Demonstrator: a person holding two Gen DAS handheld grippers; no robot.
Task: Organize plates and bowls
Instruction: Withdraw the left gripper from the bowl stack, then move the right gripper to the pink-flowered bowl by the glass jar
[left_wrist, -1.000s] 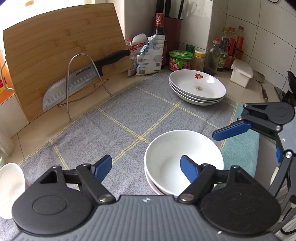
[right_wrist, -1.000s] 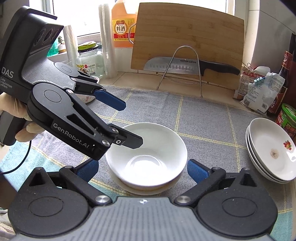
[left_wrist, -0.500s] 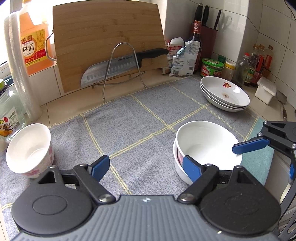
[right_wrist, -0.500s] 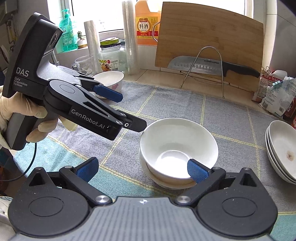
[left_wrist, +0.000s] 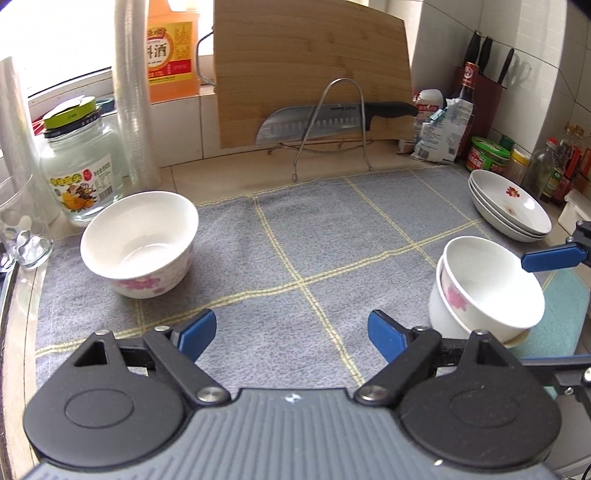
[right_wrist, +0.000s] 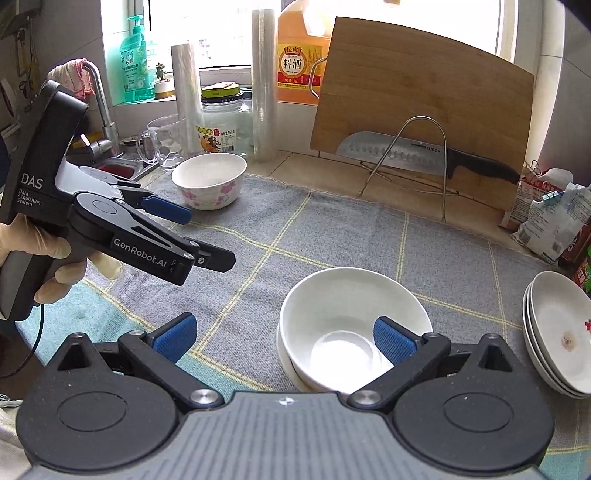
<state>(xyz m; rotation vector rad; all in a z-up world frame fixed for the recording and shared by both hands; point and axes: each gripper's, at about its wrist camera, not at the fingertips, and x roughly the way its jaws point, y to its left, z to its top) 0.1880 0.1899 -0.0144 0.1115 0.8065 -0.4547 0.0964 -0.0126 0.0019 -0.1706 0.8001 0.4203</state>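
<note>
Left wrist view: the left gripper has swung left off the stacked bowls; its empty jaws are opening over bare grey cloth, the flowered bowl far left. Right wrist view: the right gripper, jaws apart and empty, hangs above the stack near the desk's edge.

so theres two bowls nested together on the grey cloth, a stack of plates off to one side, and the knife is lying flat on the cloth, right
Not quite. The knife is not on the grey cloth: it rests on the wire rack against the cutting board, as the right wrist view shows. The nested bowls and stacked plates are as you say.
</note>
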